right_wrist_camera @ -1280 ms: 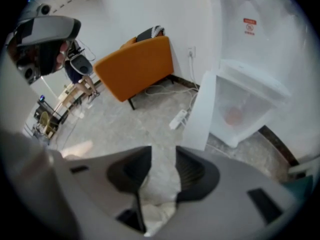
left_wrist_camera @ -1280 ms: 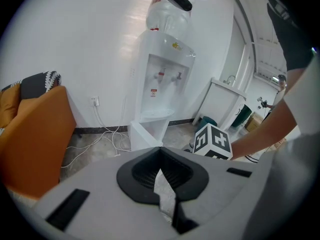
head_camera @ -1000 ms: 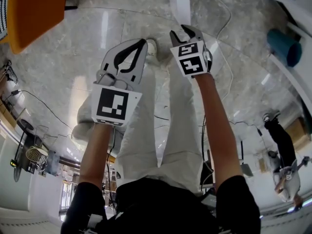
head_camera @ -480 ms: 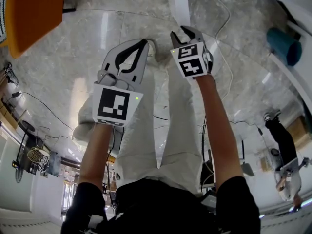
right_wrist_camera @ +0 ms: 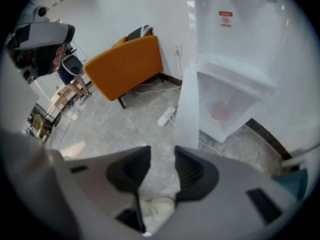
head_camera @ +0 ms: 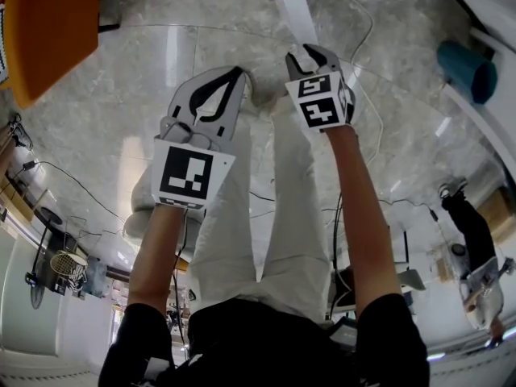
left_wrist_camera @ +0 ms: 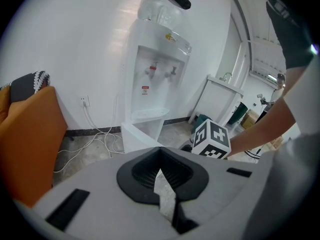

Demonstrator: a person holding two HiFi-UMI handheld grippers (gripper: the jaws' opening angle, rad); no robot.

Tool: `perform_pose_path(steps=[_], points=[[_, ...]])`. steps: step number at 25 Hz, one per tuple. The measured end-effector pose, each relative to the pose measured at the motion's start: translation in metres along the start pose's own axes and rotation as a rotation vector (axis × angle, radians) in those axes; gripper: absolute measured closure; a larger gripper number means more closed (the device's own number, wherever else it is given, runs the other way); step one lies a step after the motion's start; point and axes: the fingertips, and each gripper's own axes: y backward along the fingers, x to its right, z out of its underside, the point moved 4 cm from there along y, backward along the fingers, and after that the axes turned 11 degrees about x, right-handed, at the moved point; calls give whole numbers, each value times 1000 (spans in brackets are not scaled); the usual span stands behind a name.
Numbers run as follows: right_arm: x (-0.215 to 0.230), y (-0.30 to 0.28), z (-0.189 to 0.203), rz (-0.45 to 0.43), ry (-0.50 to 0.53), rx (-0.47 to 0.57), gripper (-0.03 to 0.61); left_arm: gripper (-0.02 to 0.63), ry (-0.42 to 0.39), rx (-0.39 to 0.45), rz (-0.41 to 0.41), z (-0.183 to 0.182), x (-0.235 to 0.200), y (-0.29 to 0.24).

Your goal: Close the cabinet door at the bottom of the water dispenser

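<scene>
A grey marble floor (head_camera: 121,95) fills the head view. In the left gripper view a tall white plastic water dispenser (left_wrist_camera: 157,79) stands against the wall at 12 o'clock, with a clear bottle on top. A bright orange padded chair (head_camera: 44,22) sits at 10 o'clock in the head view. The dispenser's white bottom cabinet door (right_wrist_camera: 189,109) is swung open, edge-on at 12 o'clock in the right gripper view, with the open compartment at 2 o'clock. The right gripper (right_wrist_camera: 162,151) has its jaws apart with nothing between them. The door edge is just past its tips, and I cannot tell whether they touch. The left gripper (head_camera: 235,72), at 9 o'clock of the right one, has its tips pressed together and holds nothing. A teal round bin (head_camera: 466,69) lies at 2 o'clock. A white power strip (right_wrist_camera: 166,115) lies beside the door.
</scene>
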Motion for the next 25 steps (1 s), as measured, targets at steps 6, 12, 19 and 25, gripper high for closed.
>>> perform_pose_path(steps=[6,12,19,25], points=[[20,7,4,25,-19,11,413,604,-25,-4,23,-4,8,-14],[47,13,5,69,-54,33,413,604,-40,-20,47,-3,18,-27],[71,17,6,117,-46,46,413,604,-60,-22,76,-7,30,-44],[92,20,5,149,-67,74,413,604,-73,-33,88,-12,39,-59]])
